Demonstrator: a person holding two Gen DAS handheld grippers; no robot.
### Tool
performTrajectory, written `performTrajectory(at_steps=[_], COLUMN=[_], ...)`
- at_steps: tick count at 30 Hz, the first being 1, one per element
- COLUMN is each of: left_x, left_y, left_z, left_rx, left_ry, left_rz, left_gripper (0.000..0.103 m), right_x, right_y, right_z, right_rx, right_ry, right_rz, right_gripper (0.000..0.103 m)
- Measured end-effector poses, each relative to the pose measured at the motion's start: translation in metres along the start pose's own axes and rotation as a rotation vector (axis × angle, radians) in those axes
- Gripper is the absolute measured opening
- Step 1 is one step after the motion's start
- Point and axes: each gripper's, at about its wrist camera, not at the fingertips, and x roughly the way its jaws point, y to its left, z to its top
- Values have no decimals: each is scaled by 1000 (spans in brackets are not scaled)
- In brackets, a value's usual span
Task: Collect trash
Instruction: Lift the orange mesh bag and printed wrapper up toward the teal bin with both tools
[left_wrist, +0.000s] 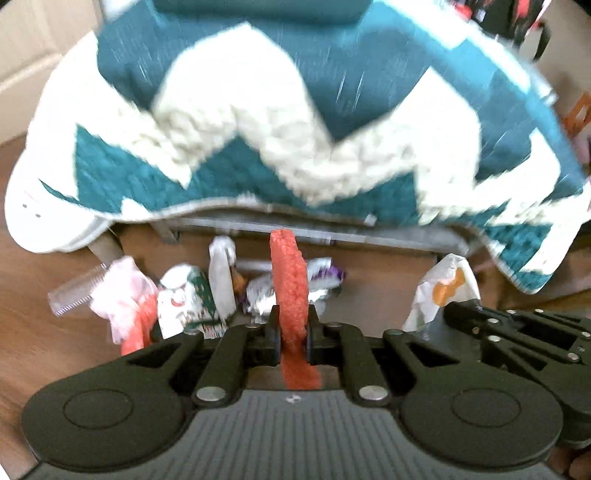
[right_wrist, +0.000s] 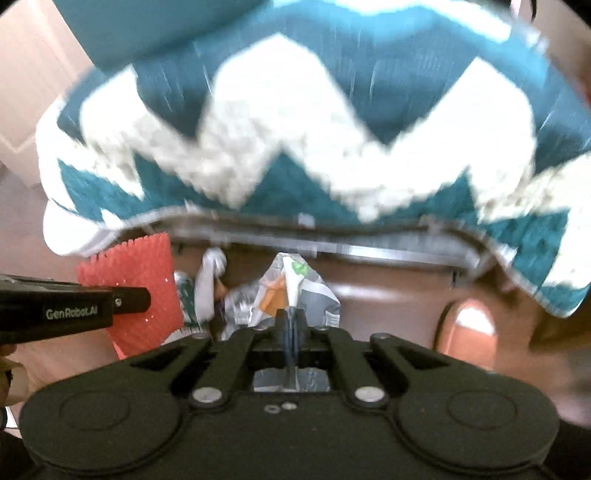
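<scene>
My left gripper (left_wrist: 291, 325) is shut on a red bristly pad (left_wrist: 290, 280), seen edge-on and sticking up between the fingers. In the right wrist view the same red pad (right_wrist: 136, 280) shows flat, with the left gripper (right_wrist: 135, 298) clamped on it from the left. My right gripper (right_wrist: 291, 325) is shut on a crumpled white and grey wrapper (right_wrist: 295, 288) with orange and green print. From the left wrist view, the right gripper (left_wrist: 448, 314) holds that wrapper (left_wrist: 443, 284) at the right. More trash lies on the wooden floor below: a pink-white crumple (left_wrist: 122, 299), a white-green wrapper (left_wrist: 188, 302) and a silver-purple foil (left_wrist: 321, 277).
A teal and white zigzag blanket (left_wrist: 295, 129) hangs over a low frame (left_wrist: 332, 232) just beyond the trash and fills the upper half of both views. A clear ridged plastic piece (left_wrist: 72, 295) lies at the left. A rounded orange-brown shape (right_wrist: 469, 332) sits on the floor at the right.
</scene>
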Motion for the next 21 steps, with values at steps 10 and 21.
performTrajectory(at_steps=[10,21], left_x=[-122,-237], left_y=[-5,6], left_z=[17,55], left_rx=[-20,-34], left_ry=[-222,-431], left_rz=[-9,-32], left_gripper=[11,11], right_x=[-124,-223], right_y=[24,57], right_z=[39,93], right_rx=[-118,-269], right_ry=[-245,-444], right_rz=[42,81], right_gripper=[3,3])
